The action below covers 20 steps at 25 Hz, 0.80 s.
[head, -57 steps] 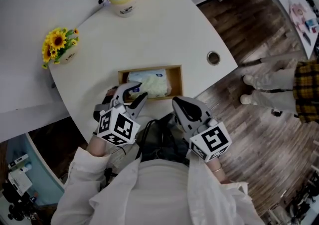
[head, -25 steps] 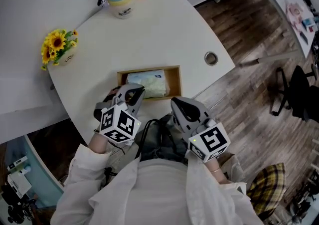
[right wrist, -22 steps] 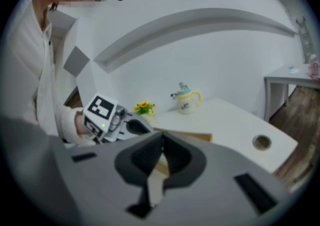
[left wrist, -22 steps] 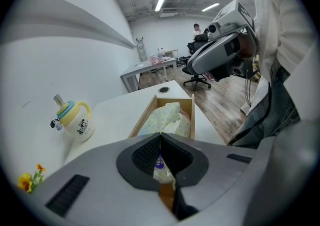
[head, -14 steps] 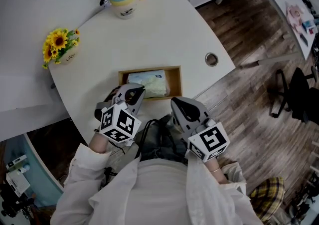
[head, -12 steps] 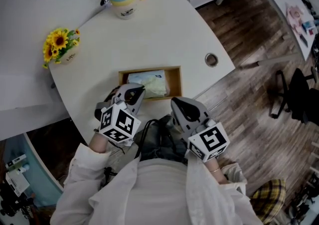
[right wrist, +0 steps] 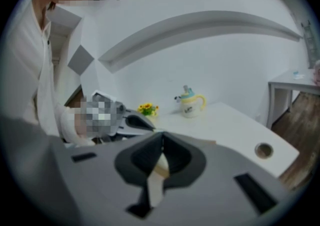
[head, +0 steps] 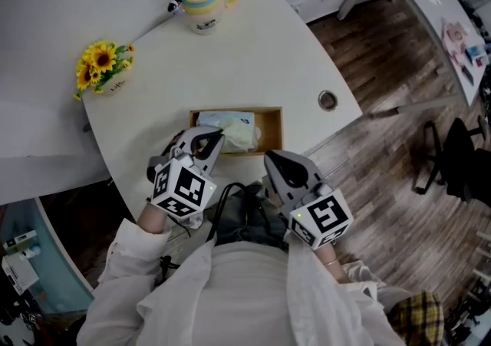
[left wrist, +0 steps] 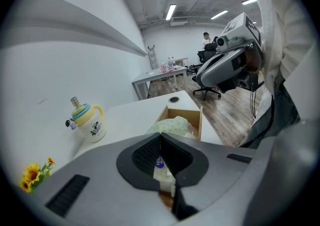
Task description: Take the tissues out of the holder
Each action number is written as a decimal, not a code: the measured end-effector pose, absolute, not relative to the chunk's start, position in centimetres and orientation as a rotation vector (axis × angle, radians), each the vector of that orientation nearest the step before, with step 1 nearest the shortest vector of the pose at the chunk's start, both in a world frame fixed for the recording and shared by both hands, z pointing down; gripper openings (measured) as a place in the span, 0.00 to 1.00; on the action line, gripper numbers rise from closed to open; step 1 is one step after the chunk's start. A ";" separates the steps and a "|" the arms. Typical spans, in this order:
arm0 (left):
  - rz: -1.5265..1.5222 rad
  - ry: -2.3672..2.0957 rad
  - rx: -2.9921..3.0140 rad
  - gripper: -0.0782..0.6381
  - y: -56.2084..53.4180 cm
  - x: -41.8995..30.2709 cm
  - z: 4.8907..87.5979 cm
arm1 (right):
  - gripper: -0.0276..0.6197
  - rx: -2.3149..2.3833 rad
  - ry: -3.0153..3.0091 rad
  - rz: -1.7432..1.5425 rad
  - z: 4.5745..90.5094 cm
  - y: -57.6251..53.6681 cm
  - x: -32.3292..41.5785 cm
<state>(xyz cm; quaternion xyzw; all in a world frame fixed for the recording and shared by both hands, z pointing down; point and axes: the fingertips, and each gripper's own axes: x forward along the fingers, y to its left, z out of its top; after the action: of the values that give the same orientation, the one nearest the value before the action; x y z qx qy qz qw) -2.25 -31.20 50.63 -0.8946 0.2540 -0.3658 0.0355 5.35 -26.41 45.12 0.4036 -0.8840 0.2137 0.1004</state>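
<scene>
Head view: the pale yellow-green soft pack of tissues [head: 230,129] lies inside the open-topped wooden box holder [head: 274,128], which stands near the front edge of the white bench [head: 253,53]. Your left gripper [head: 210,140] sits at the holder's near-left corner, tip over the pack. Left gripper view shows its jaws pressed together with the pack just beyond them; whether they pinch any wrapper cannot be told. Your right gripper [head: 272,159], jaws likewise together and empty, hangs just short of the holder's near wall. Judged step: the approach, with nothing lifted out yet. The next move likely calls for parting the left jaws, seating them on the pack and raising it clear of the walls.
</scene>
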 end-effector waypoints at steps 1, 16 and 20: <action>-1.111 0.788 -2.754 0.13 -31.3 -2.3 50.3 | 0.06 1.189 -2.614 0.625 45.0 -26.5 5.3; -0.812 1.026 -2.838 0.13 -32.6 -3.6 44.4 | 0.06 1.156 -2.658 0.489 42.5 -28.6 4.7; -0.684 1.117 -2.874 0.13 -32.8 -4.4 42.1 | 0.06 1.163 -2.685 0.425 40.9 -29.9 4.7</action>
<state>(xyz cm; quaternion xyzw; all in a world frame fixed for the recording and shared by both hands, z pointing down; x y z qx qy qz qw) -4.37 -32.75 42.11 -0.9099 0.3538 -0.2164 -0.0085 4.69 -29.87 40.93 0.3916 -0.9042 0.1430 0.0925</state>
